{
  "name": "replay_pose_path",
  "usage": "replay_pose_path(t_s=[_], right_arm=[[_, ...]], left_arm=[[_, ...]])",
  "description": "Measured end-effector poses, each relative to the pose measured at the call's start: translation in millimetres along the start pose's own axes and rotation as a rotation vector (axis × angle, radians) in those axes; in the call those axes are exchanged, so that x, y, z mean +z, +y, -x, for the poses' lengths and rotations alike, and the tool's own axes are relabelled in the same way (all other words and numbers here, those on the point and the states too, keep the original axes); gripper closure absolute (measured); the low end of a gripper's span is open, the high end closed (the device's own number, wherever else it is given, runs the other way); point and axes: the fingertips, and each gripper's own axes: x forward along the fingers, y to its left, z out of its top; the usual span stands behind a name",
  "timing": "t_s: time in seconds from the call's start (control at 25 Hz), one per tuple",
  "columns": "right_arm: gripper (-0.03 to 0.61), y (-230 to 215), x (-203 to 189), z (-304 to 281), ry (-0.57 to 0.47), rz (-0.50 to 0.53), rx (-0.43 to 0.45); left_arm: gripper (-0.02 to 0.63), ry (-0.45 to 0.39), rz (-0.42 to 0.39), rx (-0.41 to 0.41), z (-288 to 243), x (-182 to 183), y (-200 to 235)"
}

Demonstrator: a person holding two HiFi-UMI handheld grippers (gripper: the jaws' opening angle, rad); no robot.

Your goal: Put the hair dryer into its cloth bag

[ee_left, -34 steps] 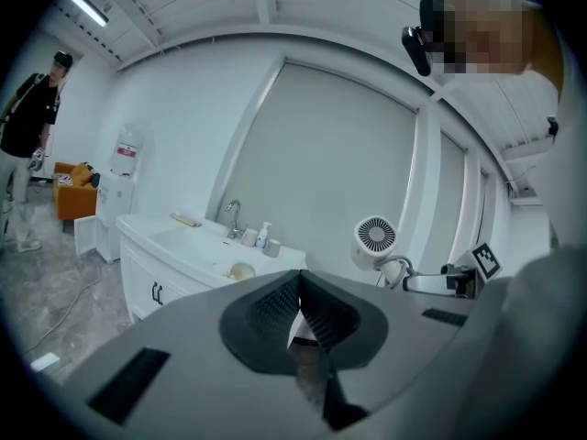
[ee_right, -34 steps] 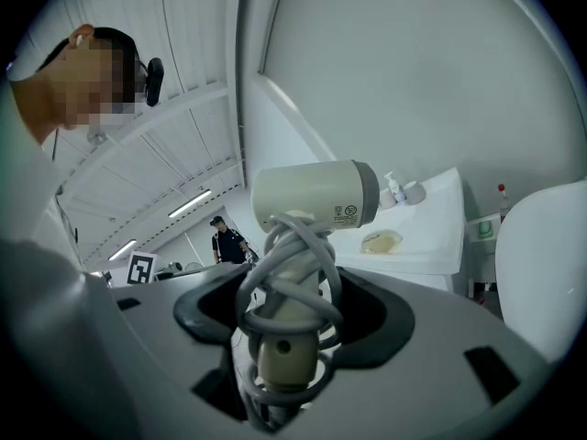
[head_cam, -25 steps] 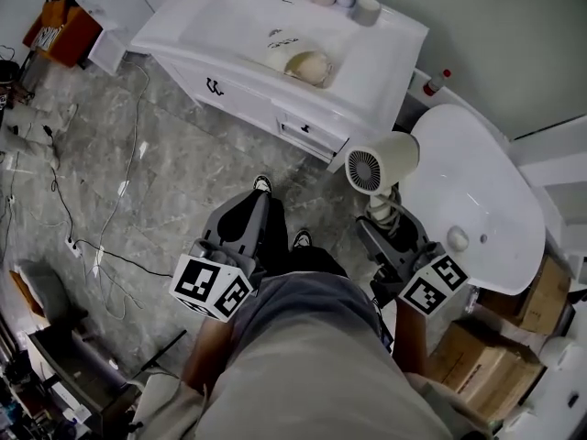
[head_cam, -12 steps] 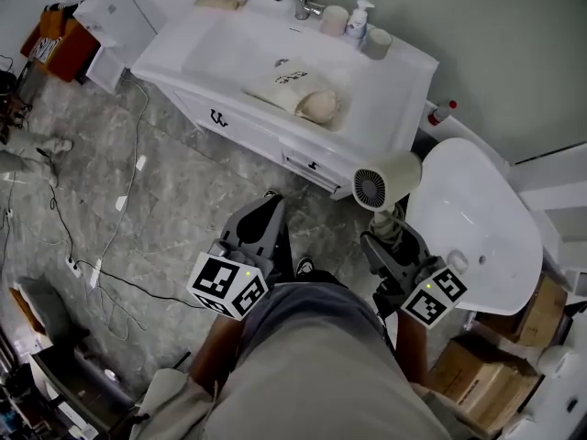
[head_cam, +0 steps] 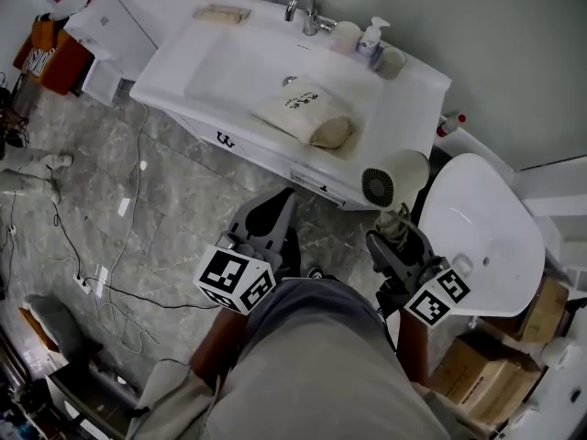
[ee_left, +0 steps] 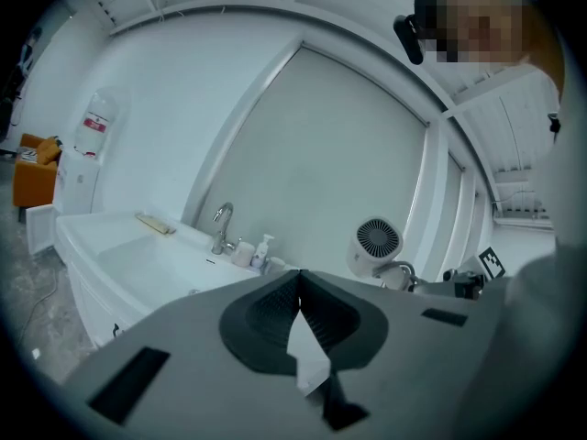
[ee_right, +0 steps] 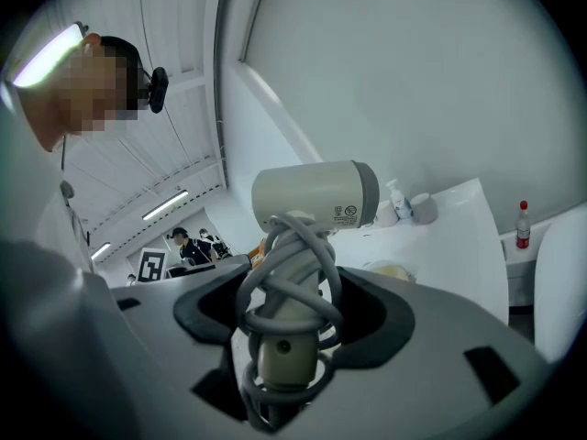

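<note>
One hair dryer (ee_right: 312, 195): handle upright, clamped between right gripper (ee_right: 286, 305) fingers; barrel level above them, grille toward left gripper (ee_left: 299, 291), fingers together. One cloth bag (head_cam: 307, 117) ahead.

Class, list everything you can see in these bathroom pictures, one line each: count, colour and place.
washbasin: one, white, top of head view
tap: one, chrome, at its back edge
cloth bag: one, beige, lying on the washbasin
cups: two, pale, right of the tap
pump bottle: one, white, between the cups
hair dryer: one, cream, cord wound round its handle, held up centre right
red-capped bottle: one, right of the washbasin
oval fixture: one, white, far right
cardboard boxes: at least two, brown, lower right
cables: several, on the floor, left
left gripper: one, grey, shut, empty
right gripper: one, grey, shut on the hair dryer's handle
</note>
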Motion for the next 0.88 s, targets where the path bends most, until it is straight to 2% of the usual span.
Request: replay_pose_path(t_s=[0.2, 0.36, 0.64, 0.88], right_arm=[[0.296, -6, 11, -33, -0.031, -0.028, -0.036], [0.296, -8, 20, -56, -0.044, -0.034, -0.073], [0.296, -11, 28, -91, -0.075, -0.066, -0.134], [0.296, -17, 27, -98, -0.074, -0.072, -0.211]], left_arm=[[0.606, 0.036, -0.016, -0.043, -23, 11, 33], [0.606, 0.044, 0.006, -0.113, -39, 25, 51], [0.606, 0.069, -0.011, -0.146, -60, 34, 93], [0.606, 0.070, -0.003, -0.184, -77, 31, 108]])
